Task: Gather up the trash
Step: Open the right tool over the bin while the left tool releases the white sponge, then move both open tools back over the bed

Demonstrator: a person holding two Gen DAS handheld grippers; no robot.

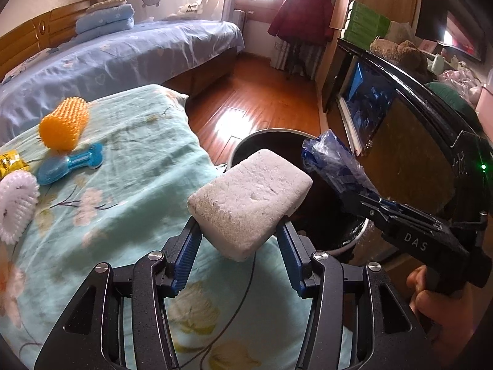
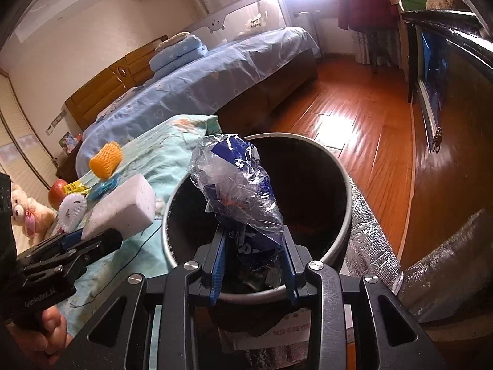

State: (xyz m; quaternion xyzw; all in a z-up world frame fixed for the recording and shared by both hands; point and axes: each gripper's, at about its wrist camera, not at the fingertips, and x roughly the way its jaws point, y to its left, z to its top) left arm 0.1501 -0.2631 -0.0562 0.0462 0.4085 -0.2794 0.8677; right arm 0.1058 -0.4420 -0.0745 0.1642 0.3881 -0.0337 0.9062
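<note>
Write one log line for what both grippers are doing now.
left gripper: holds foam block | right gripper: holds plastic bag over bin | nothing dropped yet

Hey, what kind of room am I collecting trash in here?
Most likely a bedroom: a bed with blue sheets and folded quilts, a wooden headboard, and a red coat hanging by the window.

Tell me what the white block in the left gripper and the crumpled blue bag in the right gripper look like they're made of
White block: looks like foam, probably polystyrene; matte, grainy, pitted surface with a greyish soiled patch at one end. Held in the left gripper.

Blue bag: thin plastic film; glossy, see-through, sharply creased, with blue print. Held in the right gripper over the bin.
</note>
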